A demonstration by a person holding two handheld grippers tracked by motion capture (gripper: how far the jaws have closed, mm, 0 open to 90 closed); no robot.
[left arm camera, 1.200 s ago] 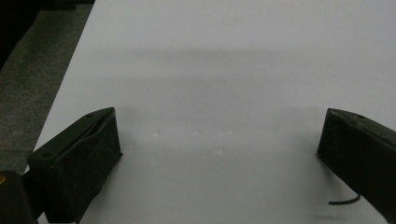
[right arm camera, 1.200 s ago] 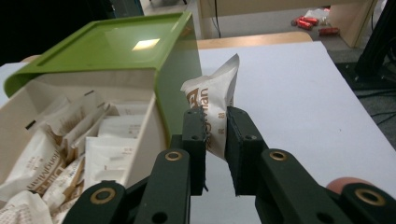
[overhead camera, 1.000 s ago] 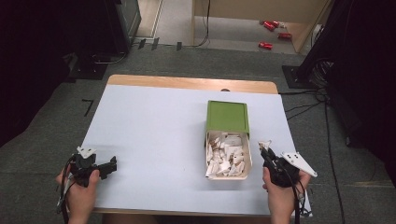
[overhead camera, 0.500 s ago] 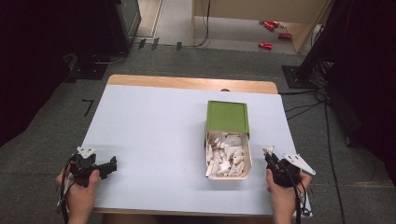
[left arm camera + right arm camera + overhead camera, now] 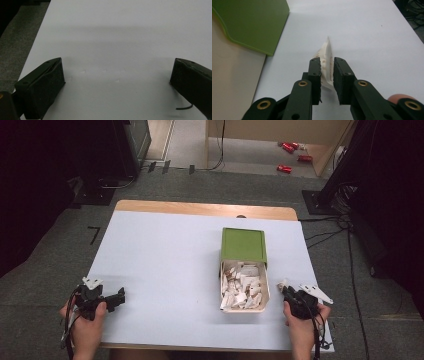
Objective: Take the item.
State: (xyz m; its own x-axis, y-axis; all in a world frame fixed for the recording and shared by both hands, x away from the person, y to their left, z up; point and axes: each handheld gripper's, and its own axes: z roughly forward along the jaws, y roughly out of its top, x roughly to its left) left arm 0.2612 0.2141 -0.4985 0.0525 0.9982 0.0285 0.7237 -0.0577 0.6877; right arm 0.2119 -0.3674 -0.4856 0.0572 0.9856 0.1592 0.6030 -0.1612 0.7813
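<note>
A beige box (image 5: 265, 296) with a green lid (image 5: 243, 245) slid half back sits right of the table's centre, and several white packets (image 5: 242, 287) lie in its uncovered part. My right gripper (image 5: 285, 288) hovers low beside the box's near right corner, shut on one white packet (image 5: 283, 283). In the right gripper view the packet (image 5: 325, 51) stands on edge between the pads of the right gripper (image 5: 327, 62) and sticks out ahead of them. At the table's near left, my left gripper (image 5: 119, 296) rests open. In the left gripper view its jaws (image 5: 117, 72) stand wide apart over bare tabletop.
The pale blue tabletop (image 5: 165, 255) has a wooden strip (image 5: 200, 209) along its far edge. In the right gripper view the green lid (image 5: 254, 22) and the beige box wall (image 5: 232, 82) lie close on the left. Cables (image 5: 325, 237) and red cans (image 5: 285, 168) lie on the floor beyond.
My right gripper has sunk a little toward the table beside the box, still holding the packet. The left gripper has not moved.
</note>
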